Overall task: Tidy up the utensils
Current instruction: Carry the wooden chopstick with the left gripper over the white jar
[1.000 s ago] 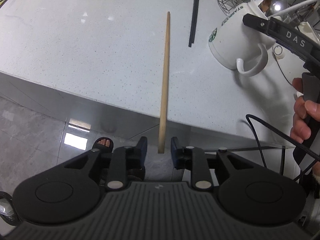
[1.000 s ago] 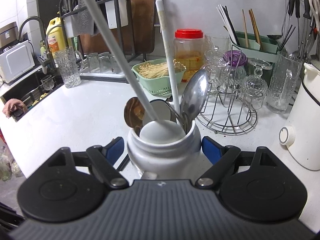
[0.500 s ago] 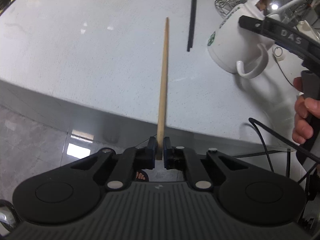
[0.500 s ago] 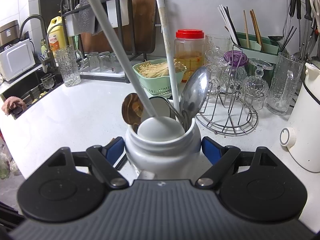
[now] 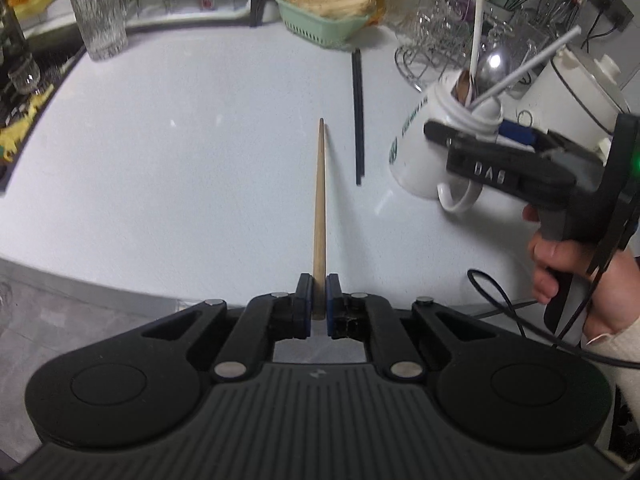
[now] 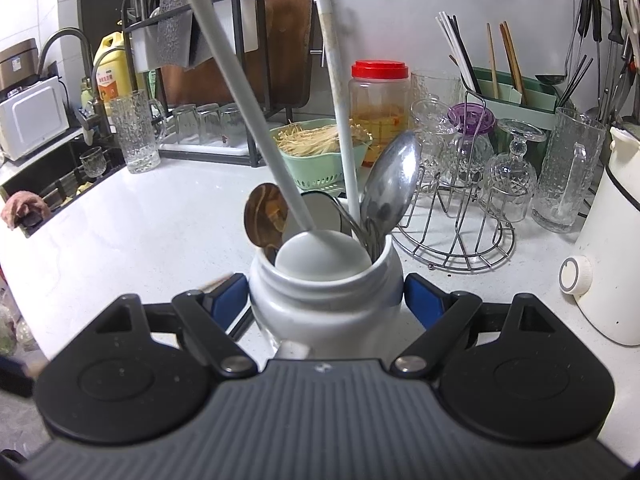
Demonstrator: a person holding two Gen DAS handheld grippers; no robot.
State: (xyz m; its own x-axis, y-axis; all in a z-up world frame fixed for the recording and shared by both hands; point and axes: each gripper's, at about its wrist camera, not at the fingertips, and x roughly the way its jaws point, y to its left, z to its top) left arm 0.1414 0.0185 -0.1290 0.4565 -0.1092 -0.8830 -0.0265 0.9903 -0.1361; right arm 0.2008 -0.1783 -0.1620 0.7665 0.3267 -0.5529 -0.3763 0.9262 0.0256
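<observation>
**Left wrist view: chopstick clamped at its thick end, mug waiting**

Left wrist view shows the left gripper (image 5: 319, 296) closed on the butt end of a wooden chopstick (image 5: 320, 200), its blue pads pressed to either side of the shaft. The stick runs straight forward along the fingers and tapers to a tip over the white counter (image 5: 180, 140); whether that tip touches the surface cannot be told. A pair of black chopsticks (image 5: 358, 120) lies on the counter just beside it, toward the mug.

The right gripper (image 6: 326, 300) straddles the neck of a white mug (image 6: 324, 304) that stands on the counter, already stuffed with a ladle (image 6: 320, 258), a metal spoon (image 6: 394, 184), a wooden spoon (image 6: 264, 220) and a white handle (image 6: 338, 100). Its jaws are easing apart; the blue pads sit close to the mug's sides, and contact looks slight at best.

The chopstick is light, stiff and thin, so it should not sag or need much force. Held at one end, though, it forms a long lever: a knock at the tip could swivel it between the pads. The smooth round shaft may also slip. The thick end is the sensible place to hold, leaving the tip free to enter the mug. The mug is ceramic, top-heavy with utensils, and crowded at the mouth, so the open gap beside the ladle looks narrow.
</observation>
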